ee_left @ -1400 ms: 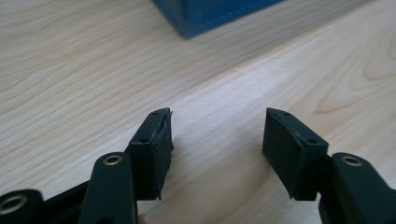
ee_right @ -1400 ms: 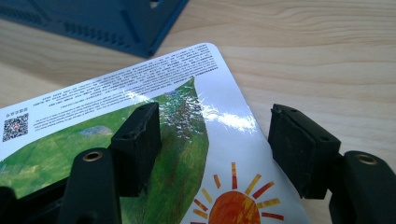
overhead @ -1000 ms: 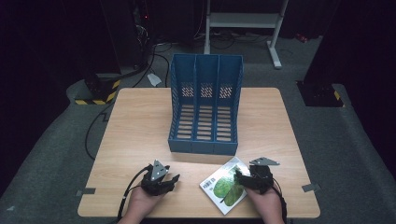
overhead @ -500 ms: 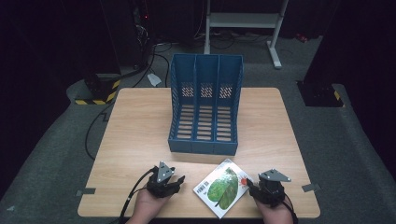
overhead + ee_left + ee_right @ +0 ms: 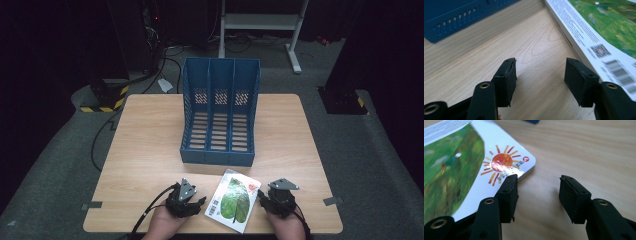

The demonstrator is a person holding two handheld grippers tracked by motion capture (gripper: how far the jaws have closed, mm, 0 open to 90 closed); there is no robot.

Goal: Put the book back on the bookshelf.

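Between the two pairs of tongs, a thin book (image 5: 234,200) with a green leaf cover lies flat on the wooden surface (image 5: 150,135), touched by neither. The left tongs (image 5: 196,202) have just been opening and stand apart just beside the barcode edge, nothing between the jaws. The right tongs (image 5: 263,198) have just been closing yet remain parted at the sun-printed corner, one jaw at the edge, gripping nothing. The likely trouble: the book sits flush with the surface, so jaws may slide over the glossy cover or push it away rather than catch it, and a grip on the cover alone could let the pages fan open. Beyond the tongs stands a blue three-slot file rack (image 5: 220,112), close enough to block a book shoved forward. Cables (image 5: 145,220) trail from the left tongs.
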